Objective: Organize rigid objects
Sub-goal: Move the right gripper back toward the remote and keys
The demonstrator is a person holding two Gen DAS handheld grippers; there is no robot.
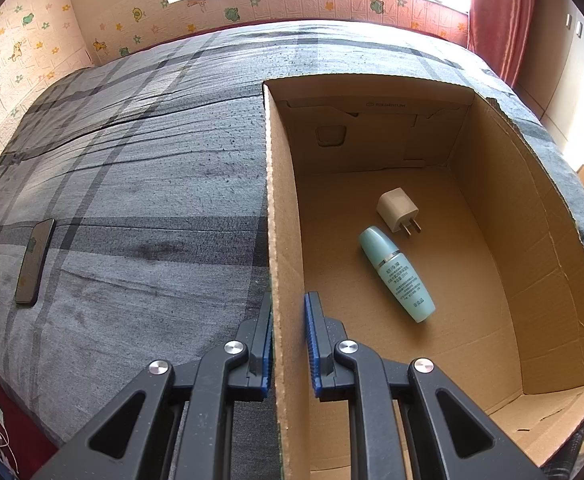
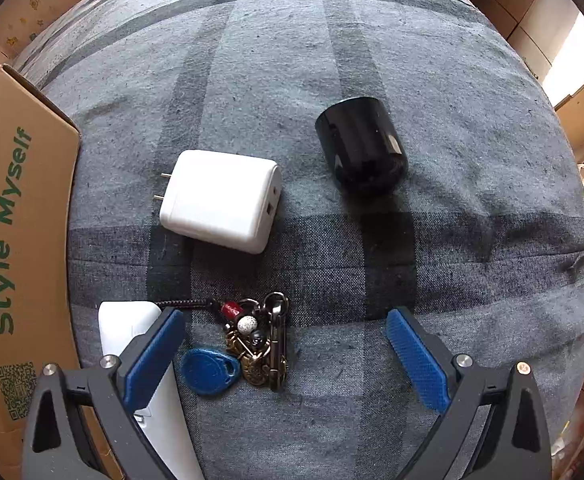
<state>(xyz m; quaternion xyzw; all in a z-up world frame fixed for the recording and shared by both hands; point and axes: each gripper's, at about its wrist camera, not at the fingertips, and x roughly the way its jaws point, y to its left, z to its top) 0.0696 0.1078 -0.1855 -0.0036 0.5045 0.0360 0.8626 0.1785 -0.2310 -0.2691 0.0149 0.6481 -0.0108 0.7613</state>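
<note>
My left gripper (image 1: 290, 336) is shut on the left wall of an open cardboard box (image 1: 280, 208) that stands on the bed. Inside the box lie a teal bottle (image 1: 398, 274) and a small white plug charger (image 1: 397, 209). In the right wrist view my right gripper (image 2: 286, 316) stands wide open, pointing down over a key bunch (image 2: 252, 340) with a blue fob (image 2: 210, 370); nothing is between its pads. Beyond the keys lie a large white charger (image 2: 220, 200) and a black cylinder (image 2: 362, 146). A white flat object (image 2: 128, 320) lies partly under the left finger.
Everything rests on a grey checked bedcover (image 2: 472, 240). A dark phone (image 1: 34, 262) lies on it, left of the box. The box's outer wall with green lettering (image 2: 12, 232) stands at the left of the right wrist view. Wallpapered wall and window lie behind the bed.
</note>
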